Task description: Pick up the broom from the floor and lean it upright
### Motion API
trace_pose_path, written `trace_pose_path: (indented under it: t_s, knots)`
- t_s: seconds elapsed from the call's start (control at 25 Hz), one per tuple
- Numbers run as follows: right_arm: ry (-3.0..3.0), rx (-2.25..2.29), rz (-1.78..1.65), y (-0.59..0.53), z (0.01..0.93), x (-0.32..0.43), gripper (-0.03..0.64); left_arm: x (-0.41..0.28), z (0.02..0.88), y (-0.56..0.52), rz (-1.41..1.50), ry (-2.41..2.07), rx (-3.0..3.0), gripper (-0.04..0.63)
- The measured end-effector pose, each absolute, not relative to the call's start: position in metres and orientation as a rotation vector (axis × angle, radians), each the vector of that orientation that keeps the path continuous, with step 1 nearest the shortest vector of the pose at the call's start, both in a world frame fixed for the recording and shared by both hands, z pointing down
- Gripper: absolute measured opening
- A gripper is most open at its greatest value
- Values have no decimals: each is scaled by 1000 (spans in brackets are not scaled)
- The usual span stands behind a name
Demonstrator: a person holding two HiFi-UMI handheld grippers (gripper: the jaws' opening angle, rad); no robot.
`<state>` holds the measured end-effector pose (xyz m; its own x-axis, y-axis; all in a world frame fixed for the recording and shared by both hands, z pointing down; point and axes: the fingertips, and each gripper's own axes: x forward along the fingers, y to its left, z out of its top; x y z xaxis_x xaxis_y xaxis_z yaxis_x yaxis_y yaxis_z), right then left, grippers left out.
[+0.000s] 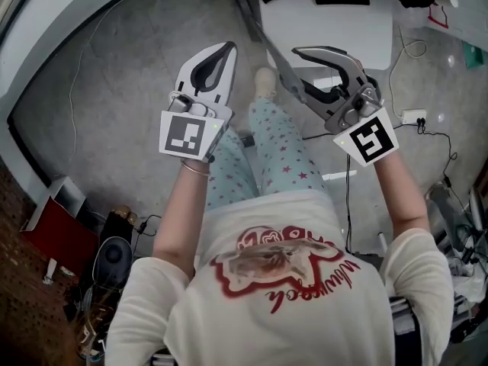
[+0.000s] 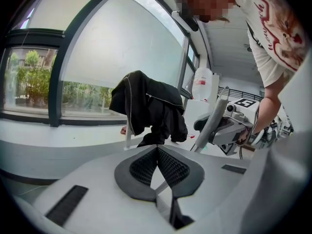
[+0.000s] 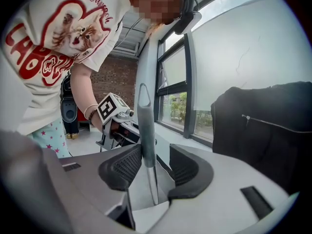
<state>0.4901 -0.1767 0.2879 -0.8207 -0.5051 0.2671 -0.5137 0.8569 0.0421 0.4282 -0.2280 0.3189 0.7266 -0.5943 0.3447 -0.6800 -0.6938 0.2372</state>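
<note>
A: Right claw (image 3: pixel 156 155) released, jaws apart. Broom handle (image 3: pixel 145 126) stands between them, hard by one pad.
B: Left claw (image 2: pixel 157 150)?
A: Clenched, empty.
B: Progress?
A: Broom's raised, near upright. Looks almost done, but can't tell what props it. Black jacket (image 2: pixel 151 106) and white worktop (image 1: pixel 328 21) are close, cable (image 1: pixel 348 197) underfoot.
</note>
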Motion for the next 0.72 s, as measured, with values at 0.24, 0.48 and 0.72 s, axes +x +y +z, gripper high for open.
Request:
trace_pose_path:
  t_s: [0.24, 0.48, 0.72]
  knots:
    - [-2714, 816, 118, -174, 298, 498, 170, 430, 321, -234, 336, -964, 2579, 21]
    - [-2697, 906, 190, -172, 304, 507, 170, 430, 328, -235, 359, -935, 2589, 21]
    - [-2688, 974, 166, -170, 294, 509, 170, 418, 329, -229, 365, -924, 2595, 21]
